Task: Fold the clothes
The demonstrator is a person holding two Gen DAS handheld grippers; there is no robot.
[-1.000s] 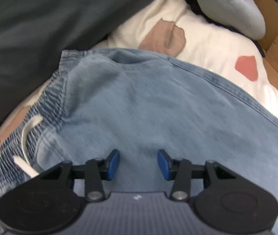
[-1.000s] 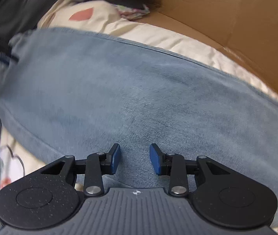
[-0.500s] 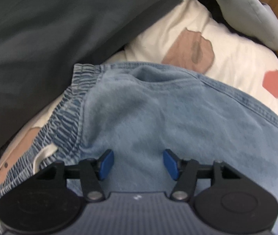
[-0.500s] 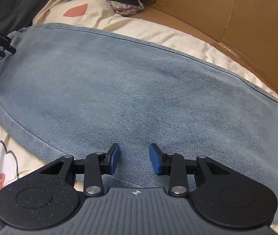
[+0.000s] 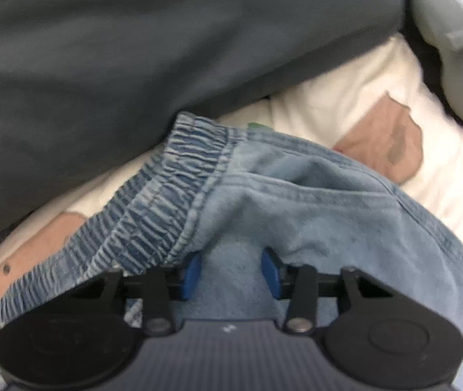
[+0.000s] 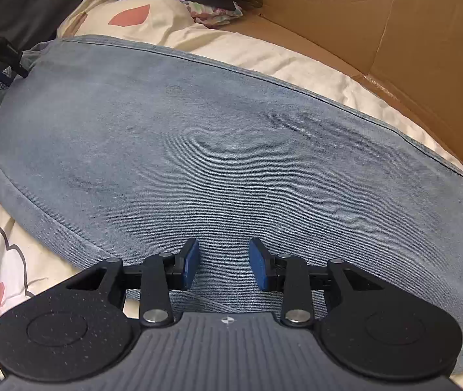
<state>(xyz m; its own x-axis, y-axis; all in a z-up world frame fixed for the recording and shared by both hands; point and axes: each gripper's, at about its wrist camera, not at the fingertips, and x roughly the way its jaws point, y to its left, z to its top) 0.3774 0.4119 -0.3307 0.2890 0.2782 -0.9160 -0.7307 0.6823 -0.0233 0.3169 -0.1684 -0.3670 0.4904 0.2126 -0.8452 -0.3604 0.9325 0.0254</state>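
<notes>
While no writing reads, jeans (image 6: pixel 231 150) lie flat.

1. The jeans (image 6: pixel 231 150) are a pale, washed blue denim, and their gathered waistband (image 5: pixel 166 202) shows darker blue ridges.
2. The bed sheet (image 6: pixel 264 52) is cream, printed with coral-red and dull brown patches.
3. A dark slate-grey cloth (image 5: pixel 133 49) lies beyond the waistband.
4. A light grey garment (image 5: pixel 453 32) sits at the far corner.
5. The cardboard box (image 6: pixel 378 26) is plain brown.
6. Both grippers are black with bright blue pads (image 6: pixel 189 264).
</notes>
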